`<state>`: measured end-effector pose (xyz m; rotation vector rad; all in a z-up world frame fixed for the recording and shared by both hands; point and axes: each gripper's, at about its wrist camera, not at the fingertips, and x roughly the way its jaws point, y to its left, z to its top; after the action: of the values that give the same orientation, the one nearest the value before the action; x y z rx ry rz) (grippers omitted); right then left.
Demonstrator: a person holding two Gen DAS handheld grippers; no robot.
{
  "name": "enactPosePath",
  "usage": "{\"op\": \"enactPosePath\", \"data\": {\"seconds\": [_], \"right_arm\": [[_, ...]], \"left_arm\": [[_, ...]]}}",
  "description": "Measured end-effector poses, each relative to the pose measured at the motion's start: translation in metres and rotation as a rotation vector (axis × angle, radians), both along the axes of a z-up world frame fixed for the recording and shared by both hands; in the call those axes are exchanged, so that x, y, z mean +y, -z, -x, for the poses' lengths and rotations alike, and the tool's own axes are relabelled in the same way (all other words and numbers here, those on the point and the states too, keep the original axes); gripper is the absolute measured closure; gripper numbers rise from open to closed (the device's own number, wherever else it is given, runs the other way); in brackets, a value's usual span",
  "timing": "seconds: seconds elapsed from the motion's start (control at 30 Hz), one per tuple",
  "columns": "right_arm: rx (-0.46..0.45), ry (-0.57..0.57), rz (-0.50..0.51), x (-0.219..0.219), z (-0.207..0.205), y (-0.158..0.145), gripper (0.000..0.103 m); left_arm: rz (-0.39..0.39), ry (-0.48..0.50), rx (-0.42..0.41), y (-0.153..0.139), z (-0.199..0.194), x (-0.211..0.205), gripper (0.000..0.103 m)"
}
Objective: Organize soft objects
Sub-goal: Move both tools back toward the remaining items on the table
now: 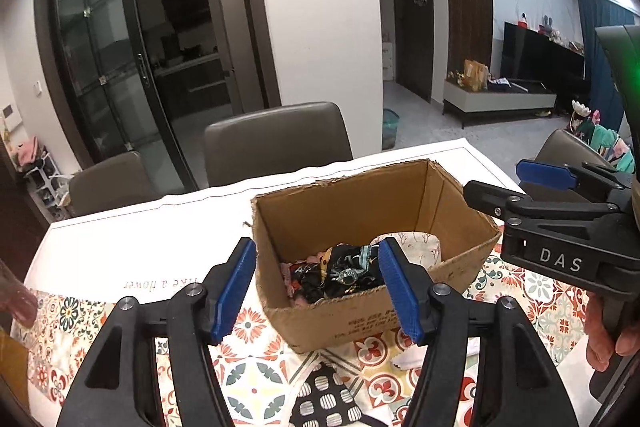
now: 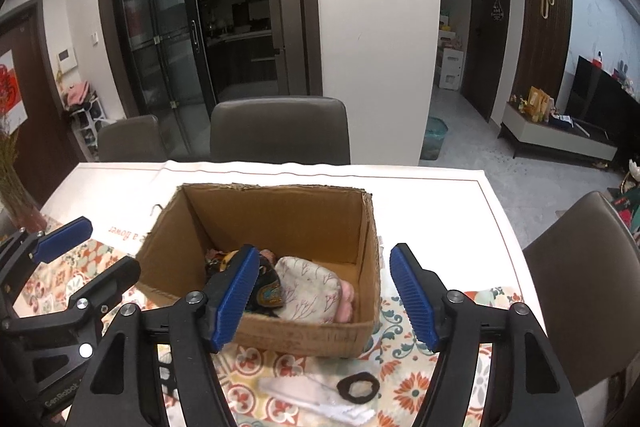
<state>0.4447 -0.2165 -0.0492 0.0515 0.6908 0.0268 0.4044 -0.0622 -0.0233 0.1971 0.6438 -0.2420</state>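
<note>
An open cardboard box (image 1: 372, 255) is sitting on a table covered by a patterned tablecloth (image 1: 256, 379), with soft items piled in its bottom. In the left wrist view, the left gripper (image 1: 318, 291) is hovering in front of the box's near wall, its blue-padded fingers (image 1: 236, 291) spread wide and gripping nothing; the box is lying at 12 o'clock from it, and a dark patterned cloth (image 1: 340, 275) inside is showing between the fingers. A white cloth printed with twigs (image 1: 416, 247) is resting at about 1 o'clock of the dark one, inside the box. A black cloth with white marks (image 1: 324, 399) is lying on the tablecloth at 6 o'clock, below the gripper and outside the box.

The right gripper (image 2: 324, 295) is likewise standing wide open and empty, hanging before the box (image 2: 280, 223) in the right wrist view. Its left finger is overlapping the dark cloth (image 2: 268, 291), while the twig-print cloth (image 2: 308, 287) is sitting between the fingers with a pink item (image 2: 346, 303) touching it at 3 o'clock. On the tablecloth at 6 o'clock, a dark hair scrunchie (image 2: 358, 387) is lying just beside a white cloth (image 2: 316, 395), both outside the box. Grey chairs (image 2: 280, 131) are standing at 12 o'clock beyond the table.
</note>
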Motion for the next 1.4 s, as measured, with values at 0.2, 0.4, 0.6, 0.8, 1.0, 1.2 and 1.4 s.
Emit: {"op": "enactPosePath", "data": {"seconds": [0.2, 0.4, 0.6, 0.8, 1.0, 1.2, 1.4], "right_arm": [[-0.026, 0.012, -0.003, 0.007, 0.021, -0.005, 0.034], [-0.035, 0.005, 0.007, 0.015, 0.04, -0.002, 0.034], [-0.032, 0.008, -0.022, 0.018, 0.055, 0.004, 0.034], [-0.025, 0.008, -0.025, 0.019, 0.069, 0.012, 0.034], [-0.028, 0.013, -0.02, 0.017, 0.087, 0.018, 0.034], [-0.032, 0.014, -0.022, 0.012, 0.104, 0.027, 0.034], [-0.006, 0.023, -0.057, 0.004, 0.114, 0.043, 0.034]], "left_arm": [[0.012, -0.037, -0.017, -0.004, 0.019, 0.011, 0.04], [0.003, -0.068, -0.033, -0.002, 0.038, 0.022, 0.039], [0.007, -0.101, -0.04, 0.001, 0.056, 0.031, 0.039], [0.008, -0.118, -0.03, 0.009, 0.077, 0.034, 0.039], [0.024, -0.125, 0.004, 0.023, 0.094, 0.034, 0.039], [0.034, -0.139, 0.03, 0.035, 0.109, 0.033, 0.039], [0.045, -0.151, 0.045, 0.048, 0.123, 0.03, 0.039]]}}
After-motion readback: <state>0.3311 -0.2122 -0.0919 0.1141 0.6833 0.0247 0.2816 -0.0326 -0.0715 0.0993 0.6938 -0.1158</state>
